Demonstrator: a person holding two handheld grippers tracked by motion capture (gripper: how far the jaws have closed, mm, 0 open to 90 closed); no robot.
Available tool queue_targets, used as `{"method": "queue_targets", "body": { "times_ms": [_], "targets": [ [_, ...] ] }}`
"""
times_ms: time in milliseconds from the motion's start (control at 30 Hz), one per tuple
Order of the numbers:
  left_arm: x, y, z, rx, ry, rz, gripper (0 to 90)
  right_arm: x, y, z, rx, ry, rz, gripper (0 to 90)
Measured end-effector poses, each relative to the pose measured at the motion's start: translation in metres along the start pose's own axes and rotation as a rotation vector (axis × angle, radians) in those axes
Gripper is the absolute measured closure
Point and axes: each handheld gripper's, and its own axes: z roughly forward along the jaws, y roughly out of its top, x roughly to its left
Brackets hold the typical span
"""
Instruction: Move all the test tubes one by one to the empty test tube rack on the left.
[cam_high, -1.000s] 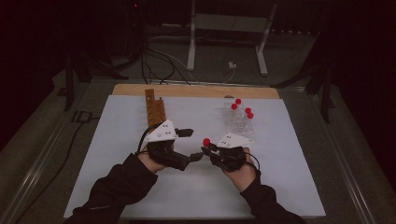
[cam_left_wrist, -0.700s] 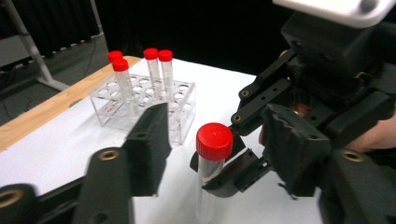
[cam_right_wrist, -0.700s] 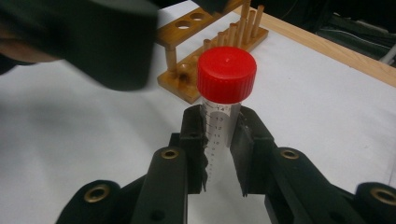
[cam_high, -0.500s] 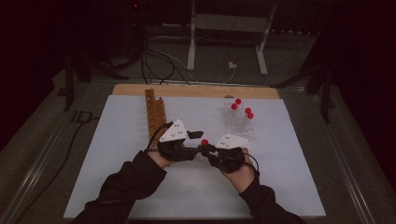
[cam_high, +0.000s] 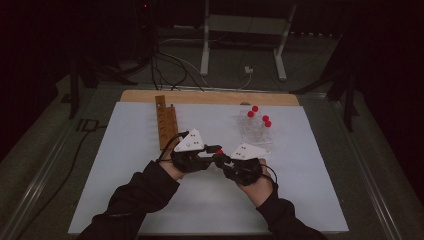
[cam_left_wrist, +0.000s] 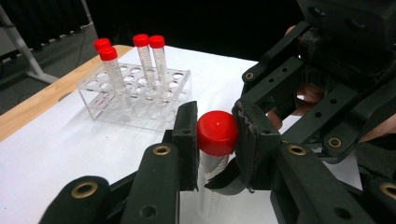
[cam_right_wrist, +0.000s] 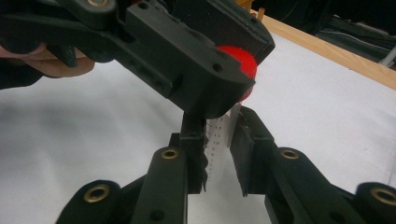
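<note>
Tube (cam_right_wrist: 219, 133) body sits clamped in my right claw (cam_right_wrist: 218, 154); my left claw (cam_left_wrist: 215, 140) grips its red cap (cam_left_wrist: 217, 132), not yet unscrewed.

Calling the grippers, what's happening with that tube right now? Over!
Left gripper shut on red screw cap. Right gripper shut on clear plastic tube body. Both off the white table. Nothing in the way.
</note>
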Motion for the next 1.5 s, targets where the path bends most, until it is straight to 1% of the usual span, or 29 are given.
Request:
{"method": "queue_targets", "body": {
  "times_ms": [167, 200, 233, 267, 300, 333, 367, 400, 433, 467, 500, 533, 567, 600, 633, 733, 800, 833, 867, 900, 967, 1000, 1033, 1067, 1100, 1133, 1233, 1400, 1500],
  "targets": [
    [0.001, 0.002, -0.002, -0.003, -0.002, 0.0, 72.0, 0.0, 0.0, -0.001, -0.011, 0.0, 0.001, 73.6],
    [0.002, 0.003, -0.002, 0.002, 0.01, 0.003, 72.0, -0.002, 0.0, -0.002, -0.026, 0.01, 0.016, 65.6],
    [0.004, 0.004, -0.005, 0.003, 0.025, 0.002, 72.1, -0.002, 0.0, -0.002, -0.02, 0.006, 0.02, 62.9],
    [0.004, 0.004, -0.005, 0.003, 0.025, 0.002, 72.1, -0.002, 0.0, -0.002, -0.02, 0.006, 0.02, 62.9],
    [0.007, 0.004, -0.007, -0.003, 0.033, -0.004, 72.1, -0.003, -0.001, -0.005, -0.025, -0.004, 0.023, 57.5],
    [0.009, 0.005, -0.01, -0.006, 0.037, -0.008, 72.1, -0.003, -0.001, -0.005, -0.025, -0.004, 0.023, 57.5],
    [0.011, 0.005, -0.013, -0.011, 0.046, -0.011, 72.1, -0.004, -0.001, -0.006, -0.029, -0.011, 0.026, 54.3],
    [0.014, 0.005, -0.016, -0.014, 0.051, -0.017, 72.1, -0.006, -0.002, -0.011, -0.043, -0.025, 0.031, 48.8],
    [0.016, 0.006, -0.018, -0.015, 0.057, -0.018, 72.1, -0.006, -0.002, -0.011, -0.043, -0.025, 0.031, 48.8],
    [0.019, 0.006, -0.021, -0.017, 0.067, -0.022, 72.1, -0.007, -0.002, -0.013, -0.048, -0.03, 0.04, 45.0],
    [0.022, 0.006, -0.024, -0.02, 0.075, -0.025, 72.1, -0.011, -0.002, -0.018, -0.066, -0.036, 0.053, 37.8],
    [0.024, 0.006, -0.026, -0.021, 0.086, -0.028, 72.1, -0.012, -0.002, -0.02, -0.072, -0.043, 0.055, 33.6],
    [0.029, 0.005, -0.03, -0.019, 0.099, -0.035, 72.1, -0.013, -0.003, -0.022, -0.081, -0.041, 0.06, 31.2],
    [0.029, 0.005, -0.03, -0.019, 0.099, -0.035, 72.1, -0.014, -0.004, -0.024, -0.084, -0.041, 0.063, 28.8],
    [0.032, 0.005, -0.032, -0.021, 0.107, -0.039, 72.1, -0.014, -0.004, -0.024, -0.084, -0.041, 0.063, 28.8],
    [0.041, 0.006, -0.038, -0.02, 0.131, -0.05, 72.1, -0.018, -0.01, -0.029, -0.099, -0.056, 0.074, 15.1],
    [0.048, 0.006, -0.042, -0.019, 0.151, -0.056, 72.1, -0.019, -0.013, -0.03, -0.105, -0.065, 0.085, 11.2],
    [0.052, 0.006, -0.043, -0.021, 0.161, -0.062, 72.1, -0.019, -0.014, -0.031, -0.106, -0.073, 0.089, 7.3],
    [0.054, 0.005, -0.045, -0.02, 0.167, -0.064, 72.1, -0.019, -0.014, -0.031, -0.106, -0.073, 0.089, 7.3],
    [0.058, 0.005, -0.046, -0.019, 0.179, -0.069, 72.1, -0.02, -0.015, -0.03, -0.1, -0.074, 0.101, 3.4],
    [0.065, 0.004, -0.049, -0.02, 0.192, -0.08, 72.1, -0.02, -0.016, -0.03, -0.1, -0.075, 0.101, 2.9],
    [0.07, 0.004, -0.051, -0.02, 0.209, -0.087, 72.1, -0.02, -0.017, -0.03, -0.104, -0.073, 0.106, 0.8],
    [0.07, 0.004, -0.051, -0.02, 0.209, -0.087, 72.1, -0.02, -0.017, -0.03, -0.104, -0.073, 0.106, 0.8],
    [0.074, 0.004, -0.052, -0.017, 0.218, -0.09, 72.1, -0.02, -0.018, -0.03, -0.115, -0.072, 0.106, 0.4],
    [0.08, 0.004, -0.055, -0.014, 0.236, -0.094, 72.1, -0.02, -0.018, -0.031, -0.116, -0.068, 0.108, 0.0],
    [0.08, 0.004, -0.055, -0.014, 0.236, -0.094, 72.1, -0.02, -0.018, -0.031, -0.116, -0.068, 0.108, 0.0],
    [0.09, 0.004, -0.06, -0.022, 0.258, -0.111, 72.1, -0.021, -0.019, -0.032, -0.12, -0.066, 0.103, 0.0],
    [0.11, 0.006, -0.067, -0.025, 0.312, -0.127, 72.1, -0.021, -0.019, -0.032, -0.124, -0.06, 0.109, 0.0],
    [0.121, 0.006, -0.071, -0.029, 0.34, -0.142, 72.1, -0.021, -0.019, -0.031, -0.124, -0.059, 0.103, 0.0]
  ]
}}
